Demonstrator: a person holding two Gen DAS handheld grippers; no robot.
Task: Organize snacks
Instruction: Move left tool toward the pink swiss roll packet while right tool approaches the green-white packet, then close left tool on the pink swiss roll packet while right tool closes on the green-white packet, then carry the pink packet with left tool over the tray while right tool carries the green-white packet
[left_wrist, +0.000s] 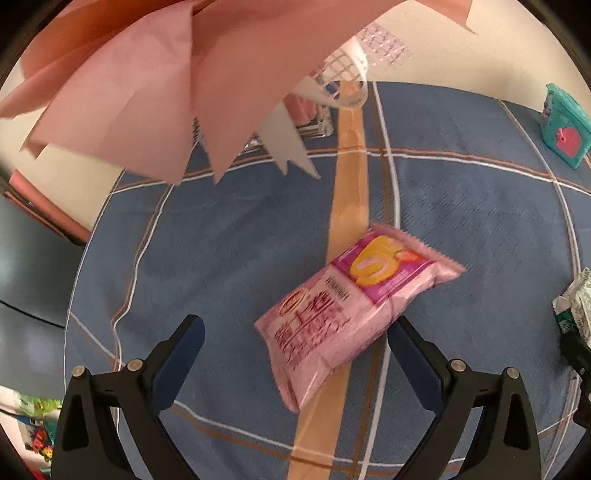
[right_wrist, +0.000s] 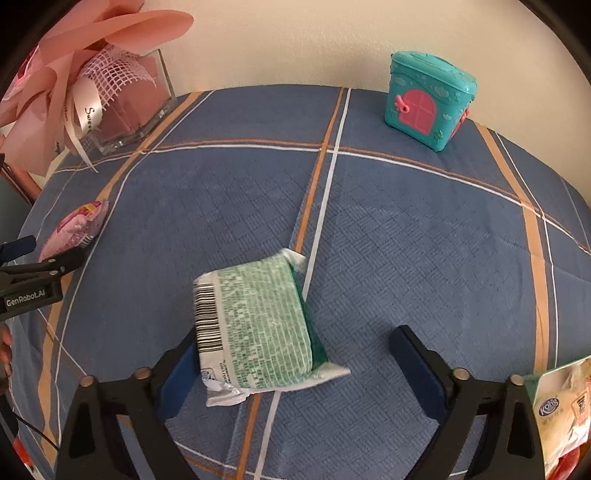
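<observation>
A pink snack packet (left_wrist: 347, 310) lies slantwise on the blue checked tablecloth (left_wrist: 221, 240). My left gripper (left_wrist: 295, 321) is open around it, and the packet's edge lies close to the right finger (left_wrist: 413, 354). A green and white snack packet (right_wrist: 255, 325), barcode side up, lies between the fingers of my open right gripper (right_wrist: 297, 334). It hides the tip of the left finger (right_wrist: 177, 373) and stands well apart from the right finger (right_wrist: 417, 362). The pink packet (right_wrist: 79, 225) also shows at the far left of the right wrist view. The green packet (left_wrist: 576, 306) shows at the right edge of the left wrist view.
A teal toy house box (right_wrist: 428, 99) stands at the back right of the table. A glass vase (right_wrist: 136, 107) with pink paper flowers (left_wrist: 147, 92) stands at the back left, its petals overhanging. Another snack bag (right_wrist: 561, 406) sits at the lower right. Colourful packets (left_wrist: 37, 424) lie below the table's left edge.
</observation>
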